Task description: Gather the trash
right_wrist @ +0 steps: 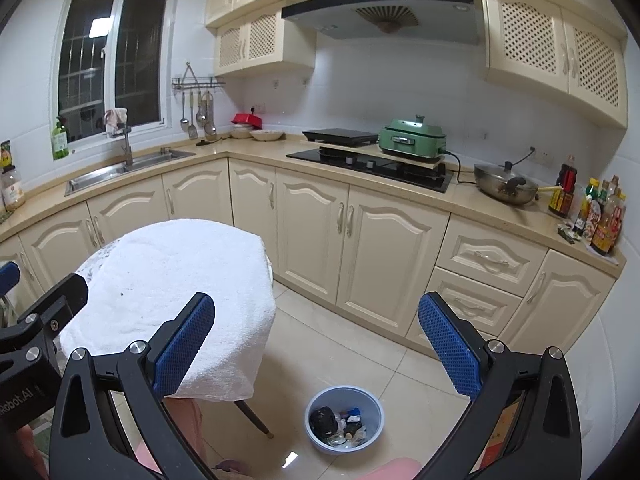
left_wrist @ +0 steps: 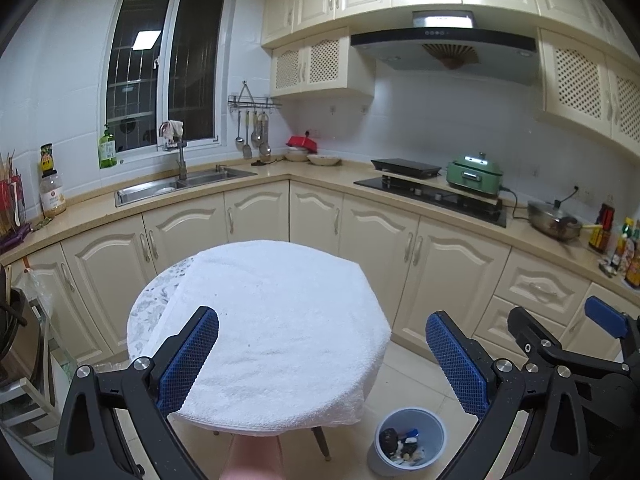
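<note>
Both grippers, left (left_wrist: 322,360) and right (right_wrist: 316,350), spread wide, holding nothing, above a towel-draped table (left_wrist: 276,320). No trash left on the towel. On the floor just beside the table: pale blue bin (right_wrist: 344,420) with small dark and white scraps inside (too small to identify). Probably light, thin plastic; best gripped at the rim.
</note>
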A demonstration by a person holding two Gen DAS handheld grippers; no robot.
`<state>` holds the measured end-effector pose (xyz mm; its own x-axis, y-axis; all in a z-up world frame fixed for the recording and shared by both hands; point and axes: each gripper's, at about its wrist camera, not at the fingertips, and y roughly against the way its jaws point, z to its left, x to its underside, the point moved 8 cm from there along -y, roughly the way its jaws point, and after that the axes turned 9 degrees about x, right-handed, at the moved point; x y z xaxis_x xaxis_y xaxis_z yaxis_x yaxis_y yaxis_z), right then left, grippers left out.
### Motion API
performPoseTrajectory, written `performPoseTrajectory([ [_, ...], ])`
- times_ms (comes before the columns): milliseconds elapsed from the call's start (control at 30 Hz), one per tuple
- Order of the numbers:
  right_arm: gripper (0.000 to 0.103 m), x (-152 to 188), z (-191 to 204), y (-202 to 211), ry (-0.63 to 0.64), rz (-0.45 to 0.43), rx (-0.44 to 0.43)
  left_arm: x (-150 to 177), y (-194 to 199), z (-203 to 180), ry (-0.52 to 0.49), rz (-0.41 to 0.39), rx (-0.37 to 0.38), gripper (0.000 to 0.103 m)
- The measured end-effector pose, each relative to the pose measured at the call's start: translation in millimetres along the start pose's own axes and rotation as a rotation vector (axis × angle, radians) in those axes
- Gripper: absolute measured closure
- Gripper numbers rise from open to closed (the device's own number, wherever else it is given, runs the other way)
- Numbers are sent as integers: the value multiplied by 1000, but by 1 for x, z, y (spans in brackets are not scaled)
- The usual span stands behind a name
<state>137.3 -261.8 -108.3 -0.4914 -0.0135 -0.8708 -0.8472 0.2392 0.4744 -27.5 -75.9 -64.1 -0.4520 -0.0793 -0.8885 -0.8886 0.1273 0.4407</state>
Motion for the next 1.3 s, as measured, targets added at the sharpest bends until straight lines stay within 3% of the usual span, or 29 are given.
performPoseTrajectory([
  [1300, 0, 4, 14, -15, 8, 56, -41, 0, -21, 9, 21, 36, -9, 1],
])
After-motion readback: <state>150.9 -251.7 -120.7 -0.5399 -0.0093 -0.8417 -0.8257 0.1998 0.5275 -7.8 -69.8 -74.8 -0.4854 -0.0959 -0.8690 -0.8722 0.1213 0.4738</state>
